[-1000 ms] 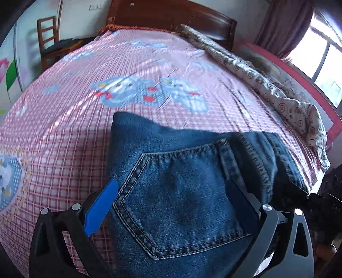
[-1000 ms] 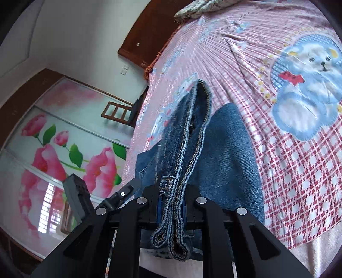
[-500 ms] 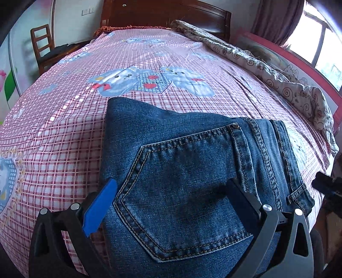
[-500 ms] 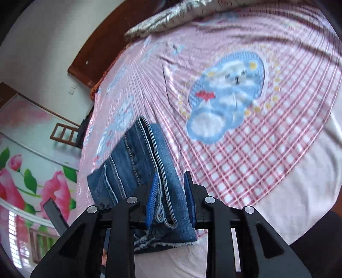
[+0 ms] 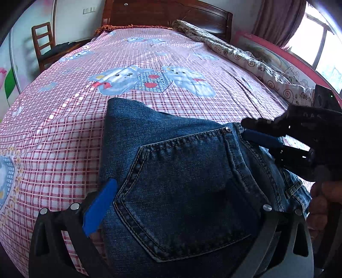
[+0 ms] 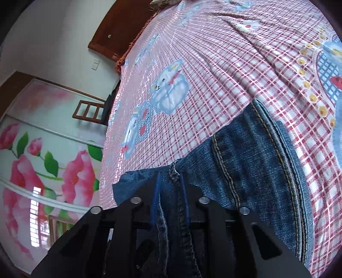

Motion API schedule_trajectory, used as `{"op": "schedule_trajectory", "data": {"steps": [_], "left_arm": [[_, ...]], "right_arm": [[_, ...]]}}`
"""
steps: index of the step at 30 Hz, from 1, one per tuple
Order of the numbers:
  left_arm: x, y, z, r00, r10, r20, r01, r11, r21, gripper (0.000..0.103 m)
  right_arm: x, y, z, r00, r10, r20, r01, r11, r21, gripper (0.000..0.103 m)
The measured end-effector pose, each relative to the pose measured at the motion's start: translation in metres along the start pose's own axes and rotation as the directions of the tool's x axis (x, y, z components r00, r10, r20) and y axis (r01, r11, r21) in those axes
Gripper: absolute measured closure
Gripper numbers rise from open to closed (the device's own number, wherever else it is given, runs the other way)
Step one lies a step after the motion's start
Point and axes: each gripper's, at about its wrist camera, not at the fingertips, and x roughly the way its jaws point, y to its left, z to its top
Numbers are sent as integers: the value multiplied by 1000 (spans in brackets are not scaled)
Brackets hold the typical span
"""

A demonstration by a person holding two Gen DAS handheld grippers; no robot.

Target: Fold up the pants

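The folded blue jeans (image 5: 181,171) lie on the pink checked bed sheet (image 5: 64,128), back pocket up. My left gripper (image 5: 177,205) is wide open, its blue-padded fingers (image 5: 100,205) straddling the pocket end of the jeans. My right gripper (image 6: 170,203) has narrow jaws pinching a seam fold of the jeans (image 6: 245,171). In the left wrist view the right gripper (image 5: 252,130) sits at the waistband edge on the right.
A rumpled patterned quilt (image 5: 245,57) lies along the bed's right side. A wooden headboard (image 5: 166,12) is at the far end. A wooden chair (image 5: 42,47) stands left of the bed. A floral wardrobe door (image 6: 42,160) is beside it.
The right gripper lowered the lifted jeans edge onto the stack and now grips at the waistband. The jeans lie flatter. The left gripper stayed open over the pocket.
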Motion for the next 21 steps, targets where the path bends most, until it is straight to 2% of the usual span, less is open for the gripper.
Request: {"op": "schedule_trajectory", "data": {"steps": [2, 4, 7, 12, 15, 18, 20, 21], "left_arm": [[1, -2, -1, 1000, 9, 5, -9, 1000, 12, 2], [0, -2, -2, 1000, 8, 9, -8, 1000, 15, 2], [0, -1, -1, 1000, 3, 10, -3, 1000, 10, 2], [0, 0, -2, 1000, 5, 15, -5, 1000, 13, 2], [0, 0, -3, 1000, 4, 15, -4, 1000, 12, 2], [0, -1, -3, 1000, 8, 15, -9, 1000, 15, 2], [0, -3, -4, 1000, 14, 16, -14, 1000, 20, 2], [0, -3, -4, 1000, 15, 16, -16, 1000, 22, 2]], "right_arm": [[-7, -7, 0, 1000, 17, -3, -17, 1000, 9, 99], [-18, -12, -3, 1000, 22, -8, -22, 999, 39, 99], [-39, -5, -12, 1000, 2, -3, -2, 1000, 3, 96], [-73, -6, -42, 997, 69, -19, -69, 998, 0, 96], [-88, -18, -59, 995, 95, -27, -94, 995, 29, 96], [-92, -45, -74, 998, 43, -52, -40, 997, 64, 96], [-91, -66, -80, 995, 93, -31, -89, 990, 112, 103], [-93, -69, -81, 996, 90, -22, -86, 989, 122, 103]]}}
